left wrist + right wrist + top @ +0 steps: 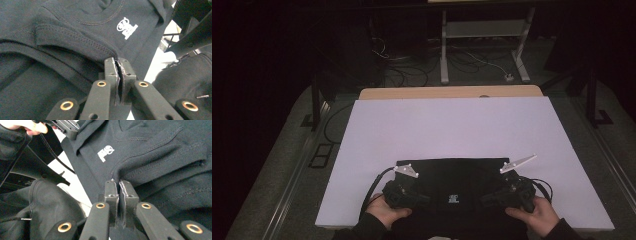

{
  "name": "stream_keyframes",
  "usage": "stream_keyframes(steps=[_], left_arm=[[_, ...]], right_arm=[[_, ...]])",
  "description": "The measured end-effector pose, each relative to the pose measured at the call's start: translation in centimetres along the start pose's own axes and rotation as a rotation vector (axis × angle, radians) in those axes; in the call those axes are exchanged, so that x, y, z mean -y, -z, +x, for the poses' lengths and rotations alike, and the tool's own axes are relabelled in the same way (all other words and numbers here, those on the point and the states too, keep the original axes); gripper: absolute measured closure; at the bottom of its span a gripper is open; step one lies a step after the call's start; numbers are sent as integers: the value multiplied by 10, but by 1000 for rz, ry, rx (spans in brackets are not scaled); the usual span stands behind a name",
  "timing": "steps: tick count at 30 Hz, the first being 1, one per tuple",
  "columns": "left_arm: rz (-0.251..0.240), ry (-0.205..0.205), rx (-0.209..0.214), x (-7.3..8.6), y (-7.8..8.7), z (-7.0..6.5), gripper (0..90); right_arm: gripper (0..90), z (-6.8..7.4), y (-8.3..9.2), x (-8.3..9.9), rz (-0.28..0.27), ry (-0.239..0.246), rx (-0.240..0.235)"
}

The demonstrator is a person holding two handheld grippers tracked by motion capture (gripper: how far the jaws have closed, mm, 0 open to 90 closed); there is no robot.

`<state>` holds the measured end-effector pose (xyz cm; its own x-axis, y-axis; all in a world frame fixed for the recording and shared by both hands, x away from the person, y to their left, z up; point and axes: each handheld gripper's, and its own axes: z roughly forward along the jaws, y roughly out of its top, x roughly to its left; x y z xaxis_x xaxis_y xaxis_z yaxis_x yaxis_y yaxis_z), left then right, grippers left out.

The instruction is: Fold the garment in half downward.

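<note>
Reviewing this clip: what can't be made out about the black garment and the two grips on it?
- Black knit garment, high view: near edge cut off by the frame; folds lost in darkness.
- Small white printed logo: too small to read.
- Left gripper and right gripper: the shut jaws hide how many layers they pinch.

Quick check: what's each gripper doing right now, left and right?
Left gripper: shut on the black garment, near its neckline.
Right gripper: shut on the same garment, other side.

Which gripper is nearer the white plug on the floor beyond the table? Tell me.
Right. The white plug lies beyond the table's far right end. The right gripper, clamping the black garment, sits on that side, the left gripper farther across.
</note>
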<state>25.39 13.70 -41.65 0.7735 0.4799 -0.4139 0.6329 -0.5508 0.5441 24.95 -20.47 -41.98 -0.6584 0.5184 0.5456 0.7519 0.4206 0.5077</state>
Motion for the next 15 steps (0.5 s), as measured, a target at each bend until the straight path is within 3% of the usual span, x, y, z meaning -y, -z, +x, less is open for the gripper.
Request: stream_keyframes(steps=[15], left_arm=[[21,-24,-5,5,-3,-10,847]], right_arm=[[837,8,0,9,30,12,16]])
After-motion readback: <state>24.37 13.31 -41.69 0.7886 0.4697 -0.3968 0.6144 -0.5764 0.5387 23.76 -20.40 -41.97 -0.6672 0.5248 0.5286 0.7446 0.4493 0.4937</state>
